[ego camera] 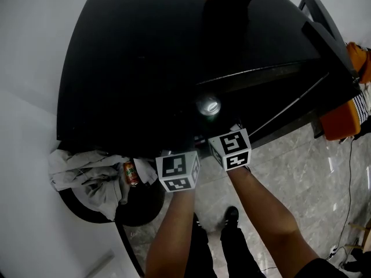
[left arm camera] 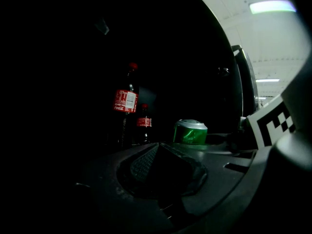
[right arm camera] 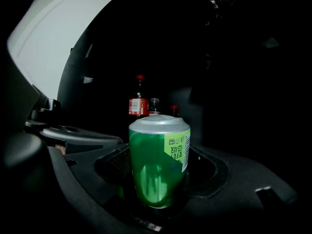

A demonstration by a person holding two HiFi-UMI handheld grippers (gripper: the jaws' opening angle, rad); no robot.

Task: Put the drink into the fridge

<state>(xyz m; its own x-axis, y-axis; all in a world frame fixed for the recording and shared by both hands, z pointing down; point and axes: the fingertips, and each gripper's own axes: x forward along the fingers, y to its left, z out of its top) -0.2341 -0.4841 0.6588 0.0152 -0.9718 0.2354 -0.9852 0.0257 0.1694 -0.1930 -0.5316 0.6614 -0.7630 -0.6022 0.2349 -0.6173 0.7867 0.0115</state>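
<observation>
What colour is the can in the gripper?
The can is green with a silver top; the right gripper view shows it best.

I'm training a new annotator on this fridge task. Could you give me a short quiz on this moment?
1. True or false: the left gripper holds the green can.
2. What stands in the dark behind the can? A. cola bottles B. milk cartons C. apples
3. Fill in: the left gripper's jaws are ___.
Key: 1 false, the right gripper holds it; 2 A; 3 shut.
</observation>
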